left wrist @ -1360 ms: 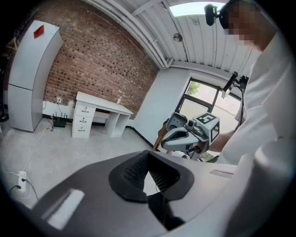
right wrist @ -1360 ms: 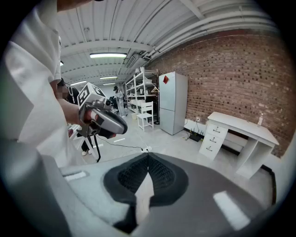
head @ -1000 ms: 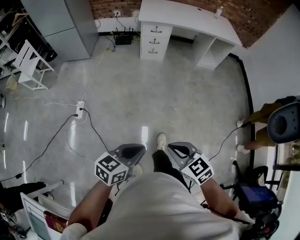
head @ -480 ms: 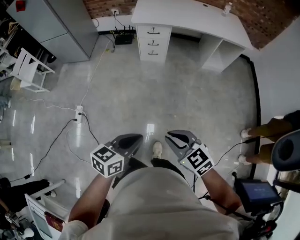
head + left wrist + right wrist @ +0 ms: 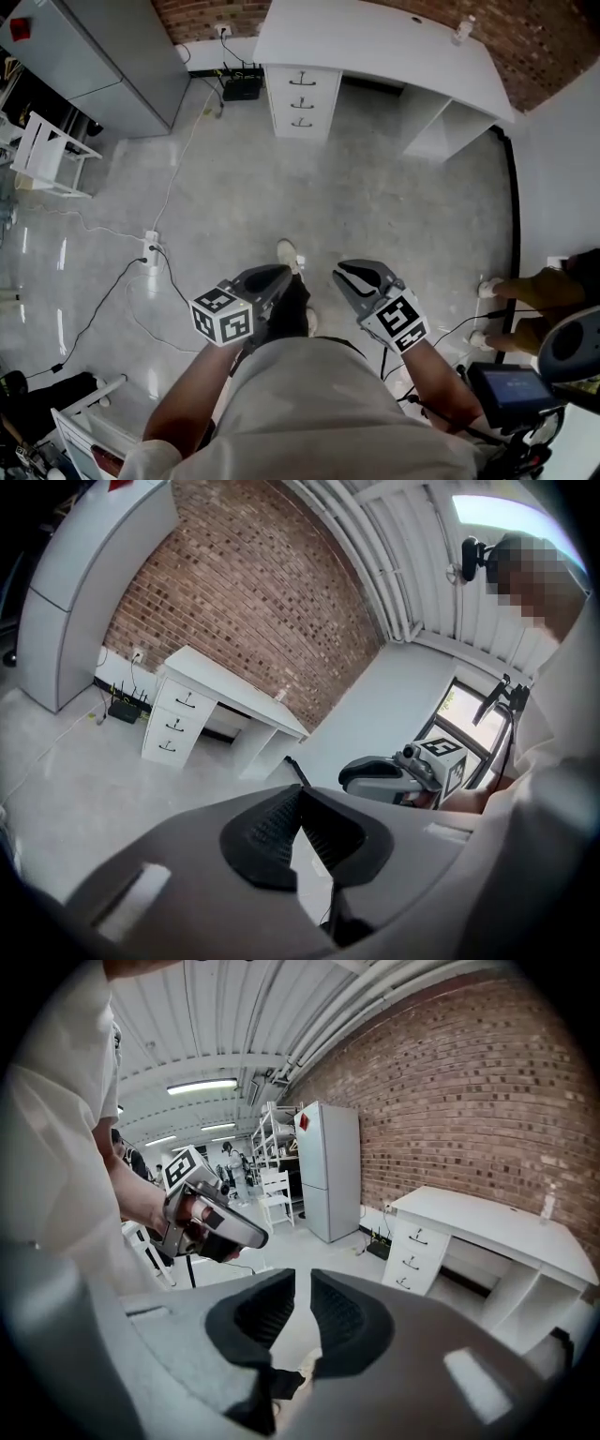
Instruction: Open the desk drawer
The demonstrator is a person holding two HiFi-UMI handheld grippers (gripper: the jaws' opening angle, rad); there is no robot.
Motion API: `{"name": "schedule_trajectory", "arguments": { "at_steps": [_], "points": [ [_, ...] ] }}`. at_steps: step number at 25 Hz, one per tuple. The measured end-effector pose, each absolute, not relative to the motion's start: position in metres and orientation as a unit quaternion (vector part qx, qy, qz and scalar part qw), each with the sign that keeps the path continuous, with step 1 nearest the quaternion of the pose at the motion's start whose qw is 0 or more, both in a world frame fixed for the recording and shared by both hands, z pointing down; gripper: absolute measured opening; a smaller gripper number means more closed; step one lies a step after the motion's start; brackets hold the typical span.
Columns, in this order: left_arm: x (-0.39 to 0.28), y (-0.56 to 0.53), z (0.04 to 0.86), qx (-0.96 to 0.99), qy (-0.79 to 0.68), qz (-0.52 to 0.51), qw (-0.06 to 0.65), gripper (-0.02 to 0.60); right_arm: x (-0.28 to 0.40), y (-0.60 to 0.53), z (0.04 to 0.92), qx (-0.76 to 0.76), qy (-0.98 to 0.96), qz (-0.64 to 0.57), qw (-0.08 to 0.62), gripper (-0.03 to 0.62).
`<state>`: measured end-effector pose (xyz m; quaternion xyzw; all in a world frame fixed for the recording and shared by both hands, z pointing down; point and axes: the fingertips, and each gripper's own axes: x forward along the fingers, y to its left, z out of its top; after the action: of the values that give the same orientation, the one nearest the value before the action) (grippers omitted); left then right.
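Grey moulded left tool and right tool, black ribbed pads fitted inside, white cube with black square markers mounted on each, pale short-sleeved shirt worn, dark trousers, light shoe seen at their twelve o'clock

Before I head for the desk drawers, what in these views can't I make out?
Head view: drawer handles are too small to judge their shape.
Head view: the space under the desk is hidden by its top.
Head view: the small object near the desk's corner is too small to identify.
Head view: a bystander is cut off by the right edge.
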<state>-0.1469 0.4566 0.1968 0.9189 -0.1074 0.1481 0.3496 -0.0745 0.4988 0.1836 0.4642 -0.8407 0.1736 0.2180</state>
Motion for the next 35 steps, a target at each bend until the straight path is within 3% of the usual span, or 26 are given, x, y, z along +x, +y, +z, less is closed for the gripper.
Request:
{"name": "schedule_trajectory", "arguments": {
  "at_steps": [8,24,35],
  "points": [
    [-0.096,0.309,0.228,0.892,-0.107,0.099,0.428,0.011,-0.029,0.352,0.187,0.448,-0.835,0.179,0.265,0.038],
    [0.001,0.109,0.311,0.864,-0.126,0.075,0.482,0.014,0.023,0.123,0.237,0.332,-0.871,0.194,0.306,0.038],
    [0.09,-0.024,0.452,0.822,-0.192,0.033,0.535,0.015,0.07,0.038,0.367,0.09,-0.852,0.252,0.451,0.02]
  ]
}}
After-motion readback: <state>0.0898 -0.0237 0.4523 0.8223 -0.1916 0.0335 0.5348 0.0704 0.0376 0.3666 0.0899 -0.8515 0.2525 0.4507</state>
